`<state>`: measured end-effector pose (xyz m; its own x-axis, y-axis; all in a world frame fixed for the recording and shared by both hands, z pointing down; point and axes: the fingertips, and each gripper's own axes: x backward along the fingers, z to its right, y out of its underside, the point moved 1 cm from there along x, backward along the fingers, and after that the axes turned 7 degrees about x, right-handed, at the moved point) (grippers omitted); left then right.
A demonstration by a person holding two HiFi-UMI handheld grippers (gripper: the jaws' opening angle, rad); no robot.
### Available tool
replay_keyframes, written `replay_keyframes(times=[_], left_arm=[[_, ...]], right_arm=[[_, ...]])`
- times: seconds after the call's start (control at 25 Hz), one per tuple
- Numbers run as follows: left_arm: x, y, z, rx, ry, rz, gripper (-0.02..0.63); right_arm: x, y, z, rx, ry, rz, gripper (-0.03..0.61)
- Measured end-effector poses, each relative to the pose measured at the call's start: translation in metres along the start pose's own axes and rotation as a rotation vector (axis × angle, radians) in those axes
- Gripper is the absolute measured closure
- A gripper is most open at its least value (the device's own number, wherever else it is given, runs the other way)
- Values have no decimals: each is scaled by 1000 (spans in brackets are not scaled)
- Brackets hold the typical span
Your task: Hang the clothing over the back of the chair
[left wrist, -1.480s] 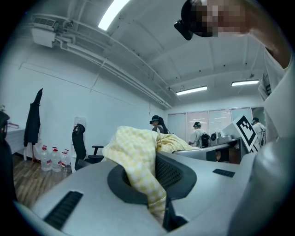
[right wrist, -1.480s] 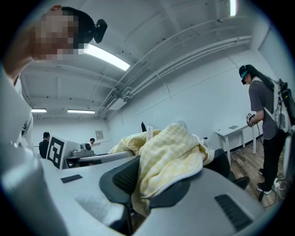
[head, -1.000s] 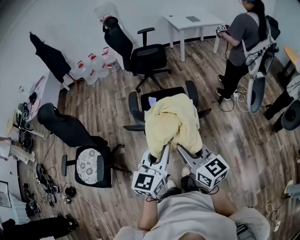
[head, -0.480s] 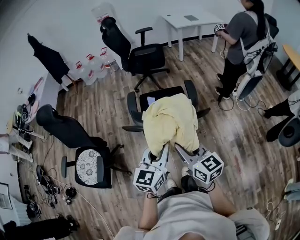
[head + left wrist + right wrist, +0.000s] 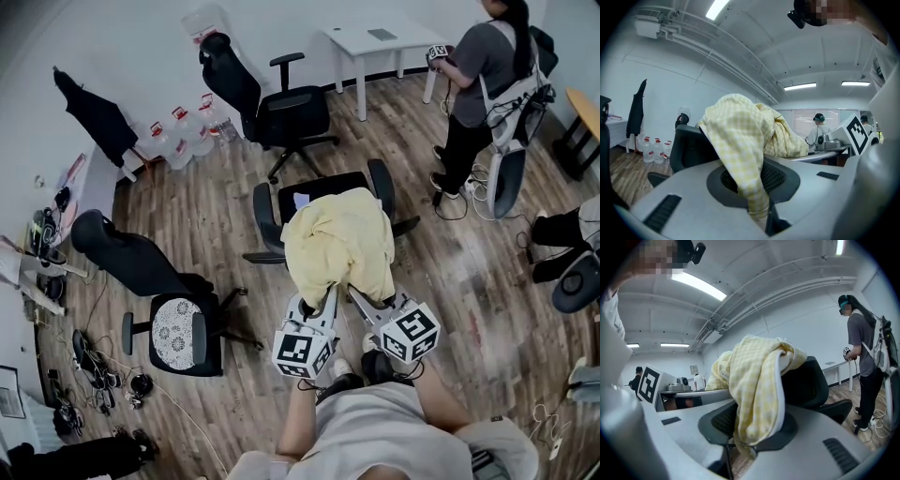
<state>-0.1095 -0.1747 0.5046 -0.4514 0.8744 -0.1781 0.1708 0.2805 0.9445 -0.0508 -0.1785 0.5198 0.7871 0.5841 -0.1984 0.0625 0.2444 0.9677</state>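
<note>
Hanging over the chair back, the cloth lies draped. The left gripper is clenched on its near left hem; the right gripper is opening its jaws, with the near right hem between them.

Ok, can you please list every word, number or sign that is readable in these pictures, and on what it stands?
No text can be read.
Marker cubes: only black-and-white square patterns, no letters.
Red labels on the water bottles: too small.
Tag on the yellow clothing: blurred.
</note>
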Motion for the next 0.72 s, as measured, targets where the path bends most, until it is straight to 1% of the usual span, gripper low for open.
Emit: replay_keyframes(times=[0.44, 0.72], left_arm=[[-12, 5, -4, -7, -18, -3, 565], [-12, 8, -5, -28, -11, -4, 536]], right_arm=[[-7, 7, 14, 2, 22, -5, 454], [-12, 8, 14, 85, 75, -12, 436]])
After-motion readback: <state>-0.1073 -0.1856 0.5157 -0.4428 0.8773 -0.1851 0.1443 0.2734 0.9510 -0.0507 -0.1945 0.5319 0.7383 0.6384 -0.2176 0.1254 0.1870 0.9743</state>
